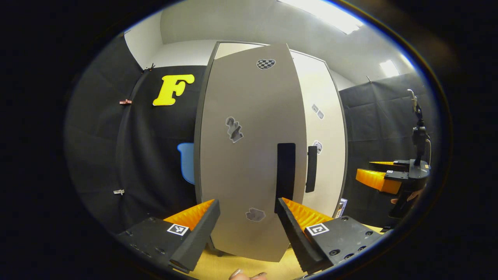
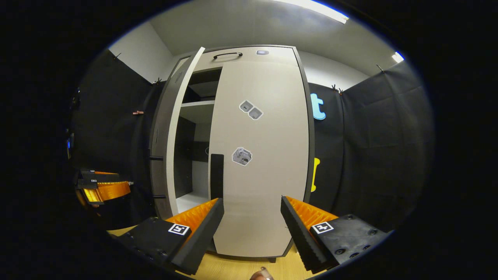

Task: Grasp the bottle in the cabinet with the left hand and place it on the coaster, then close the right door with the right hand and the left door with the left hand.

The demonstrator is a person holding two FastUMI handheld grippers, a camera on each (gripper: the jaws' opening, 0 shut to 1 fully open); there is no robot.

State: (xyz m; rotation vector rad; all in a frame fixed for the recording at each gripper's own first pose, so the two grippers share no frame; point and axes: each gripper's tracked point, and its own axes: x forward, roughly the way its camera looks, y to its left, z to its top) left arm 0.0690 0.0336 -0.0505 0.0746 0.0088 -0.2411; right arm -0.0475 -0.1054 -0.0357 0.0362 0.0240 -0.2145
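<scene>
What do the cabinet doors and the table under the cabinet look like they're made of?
The left door and right door look like matte laminated board: flat, even pale grey-beige faces with dark edges, little glare. Their handles look like dark matte plastic or metal. The table looks like light wood or wood-look laminate, yellowish and smooth.

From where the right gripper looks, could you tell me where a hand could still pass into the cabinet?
A gap stays open between the left door and the shut right door, with a bare shelf and bare cabinet floor inside. The right hand-held gripper crowds the right door's front.
</scene>
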